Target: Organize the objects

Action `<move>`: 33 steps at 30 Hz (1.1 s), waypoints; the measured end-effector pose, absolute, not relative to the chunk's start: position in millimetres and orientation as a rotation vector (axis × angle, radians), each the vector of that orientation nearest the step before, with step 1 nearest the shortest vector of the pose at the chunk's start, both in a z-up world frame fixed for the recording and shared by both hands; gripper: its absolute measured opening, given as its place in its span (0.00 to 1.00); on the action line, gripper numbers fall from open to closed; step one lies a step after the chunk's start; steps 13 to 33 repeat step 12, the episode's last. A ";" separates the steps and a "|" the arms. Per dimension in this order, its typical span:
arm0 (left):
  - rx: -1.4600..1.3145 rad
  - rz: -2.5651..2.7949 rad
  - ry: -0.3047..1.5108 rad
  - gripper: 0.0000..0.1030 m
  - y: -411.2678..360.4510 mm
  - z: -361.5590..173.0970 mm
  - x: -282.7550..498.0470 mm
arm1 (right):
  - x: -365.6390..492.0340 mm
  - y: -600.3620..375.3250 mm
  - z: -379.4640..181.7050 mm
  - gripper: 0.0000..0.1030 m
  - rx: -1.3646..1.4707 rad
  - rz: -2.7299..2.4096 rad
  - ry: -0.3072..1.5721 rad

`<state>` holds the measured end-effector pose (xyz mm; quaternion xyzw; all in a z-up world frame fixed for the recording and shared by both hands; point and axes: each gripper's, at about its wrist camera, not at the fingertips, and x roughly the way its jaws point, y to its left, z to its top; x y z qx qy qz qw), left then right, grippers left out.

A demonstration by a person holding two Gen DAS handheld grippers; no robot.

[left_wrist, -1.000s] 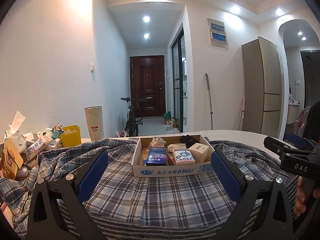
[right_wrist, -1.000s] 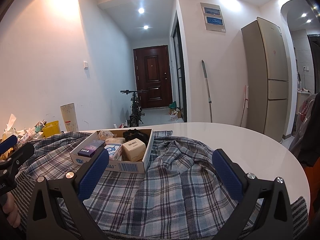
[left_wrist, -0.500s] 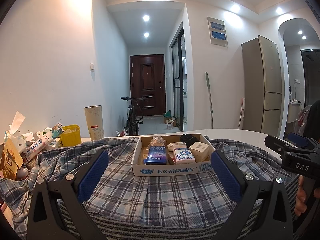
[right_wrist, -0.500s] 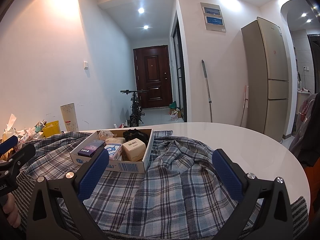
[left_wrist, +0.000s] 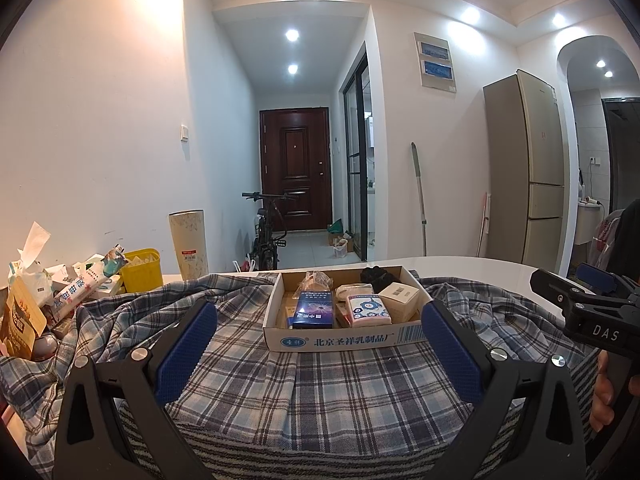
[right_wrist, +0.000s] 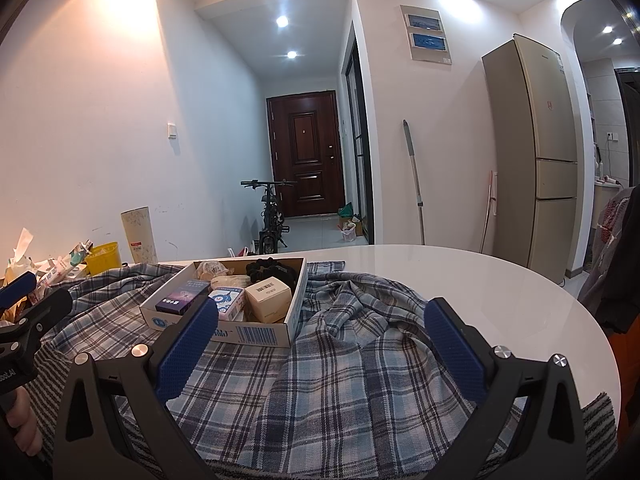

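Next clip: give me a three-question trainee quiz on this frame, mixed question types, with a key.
1. True or false: both the left gripper and the right gripper are open and hold nothing.
2. What does the cardboard box rest on? A) bare table B) plaid shirt C) the floor
3. Fill in: the black item lies in the box's far ____ corner, seen from the left wrist.

Key: 1 true; 2 B; 3 right.

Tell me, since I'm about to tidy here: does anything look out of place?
Yes. A plaid shirt lies crumpled across the white table, and the cardboard box of small items sits on top of it rather than on the bare tabletop.
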<state>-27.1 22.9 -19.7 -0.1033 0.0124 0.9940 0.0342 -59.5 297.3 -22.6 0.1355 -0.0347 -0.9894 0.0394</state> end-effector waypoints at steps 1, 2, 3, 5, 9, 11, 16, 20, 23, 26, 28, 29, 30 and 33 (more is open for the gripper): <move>-0.317 3.056 0.039 1.00 23.4 -19.6 -27.4 | -59.5 297.4 -22.3 1.00 0.416 -3.033 -0.106; -0.317 3.057 0.039 1.00 23.8 -19.5 -27.7 | -59.5 297.5 -22.1 1.00 0.417 -3.033 -0.106; -0.316 3.057 0.039 1.00 23.8 -19.5 -27.7 | -59.5 297.6 -22.0 1.00 0.416 -3.033 -0.107; -0.316 3.056 0.039 1.00 23.7 -19.4 -27.8 | -59.5 297.6 -22.1 1.00 0.416 -3.033 -0.107; -0.319 3.056 0.040 1.00 23.0 -19.5 -27.3 | -59.4 297.6 -22.1 1.00 0.416 -3.033 -0.107; -0.317 3.056 0.040 1.00 23.8 -19.3 -27.8 | -59.4 297.6 -22.1 1.00 0.416 -3.033 -0.107; -0.317 3.056 0.040 1.00 23.8 -19.2 -27.8 | -59.4 297.6 -22.1 1.00 0.416 -3.033 -0.107; -0.317 3.056 0.040 1.00 23.8 -19.2 -27.8 | -59.4 297.6 -22.1 1.00 0.416 -3.033 -0.107; -0.317 3.056 0.040 1.00 23.8 -19.2 -27.8 | -59.4 297.6 -22.1 1.00 0.416 -3.033 -0.107; -0.317 3.056 0.040 1.00 23.8 -19.2 -27.8 | -59.4 297.6 -22.1 1.00 0.416 -3.033 -0.107; -0.317 3.056 0.040 1.00 23.8 -19.2 -27.8 | -59.4 297.6 -22.1 1.00 0.416 -3.033 -0.107; -0.317 3.056 0.040 1.00 23.8 -19.2 -27.8 | -59.4 297.6 -22.1 1.00 0.416 -3.033 -0.107; -0.317 3.056 0.040 1.00 23.8 -19.2 -27.8 | -59.4 297.6 -22.1 1.00 0.416 -3.033 -0.107; -0.317 3.056 0.040 1.00 23.8 -19.2 -27.8 | -59.4 297.6 -22.1 1.00 0.416 -3.033 -0.107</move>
